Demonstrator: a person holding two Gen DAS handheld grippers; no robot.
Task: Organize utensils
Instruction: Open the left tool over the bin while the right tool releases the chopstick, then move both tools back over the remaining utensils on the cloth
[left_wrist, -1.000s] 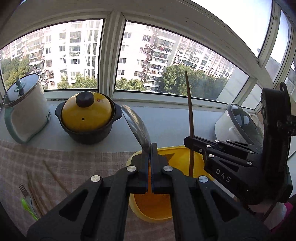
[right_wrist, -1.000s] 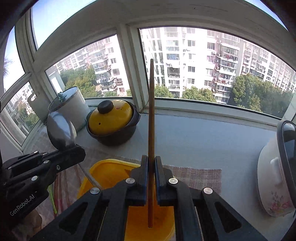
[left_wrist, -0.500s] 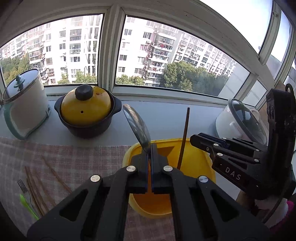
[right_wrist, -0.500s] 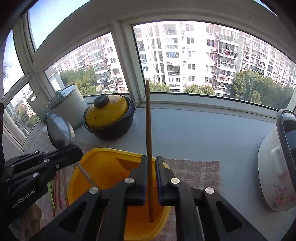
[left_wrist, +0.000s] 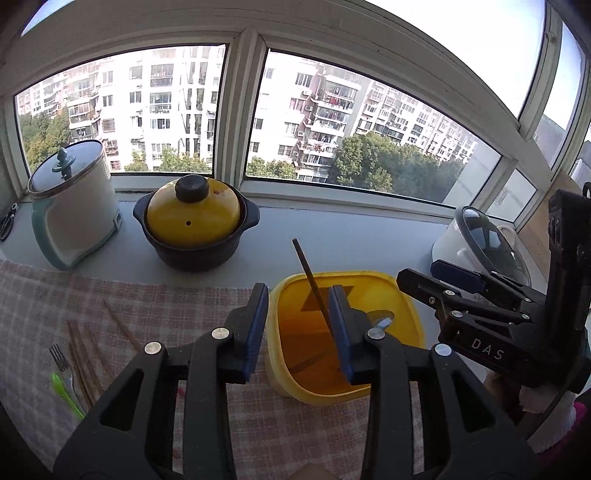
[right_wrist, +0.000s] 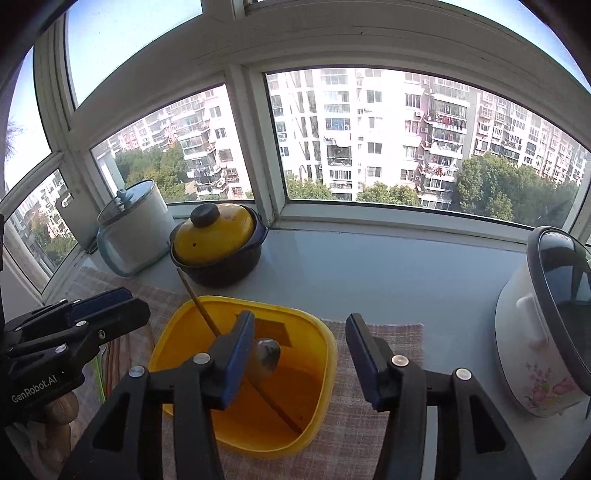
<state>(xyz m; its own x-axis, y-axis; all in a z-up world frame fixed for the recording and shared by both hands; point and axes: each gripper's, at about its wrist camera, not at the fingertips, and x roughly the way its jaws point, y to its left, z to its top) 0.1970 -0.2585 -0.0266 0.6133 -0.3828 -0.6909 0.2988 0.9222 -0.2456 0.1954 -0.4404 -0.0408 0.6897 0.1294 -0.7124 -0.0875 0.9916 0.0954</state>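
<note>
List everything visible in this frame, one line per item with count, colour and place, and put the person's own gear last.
yellow tub: 1, yellow, on the checked cloth, centre front
chopstick: 1, brown, leaning in the tub, tip above the rim
spoon: 1, metal, lying inside the tub
loose chopsticks: several, brown, on the cloth at left
fork: 1, metal, beside the loose chopsticks
green utensil: 1, green, by the fork
checked cloth: 1, pink-beige, over the sill
clay pot: 1, black with yellow lid, back of sill
white cooker: 1, white and teal, far left
floral cooker: 1, white, far right
left gripper: 1, black, blue pads, open, jaws just opening, empty
right gripper: 1, black, blue pads, open, jaws just opening, empty
</note>
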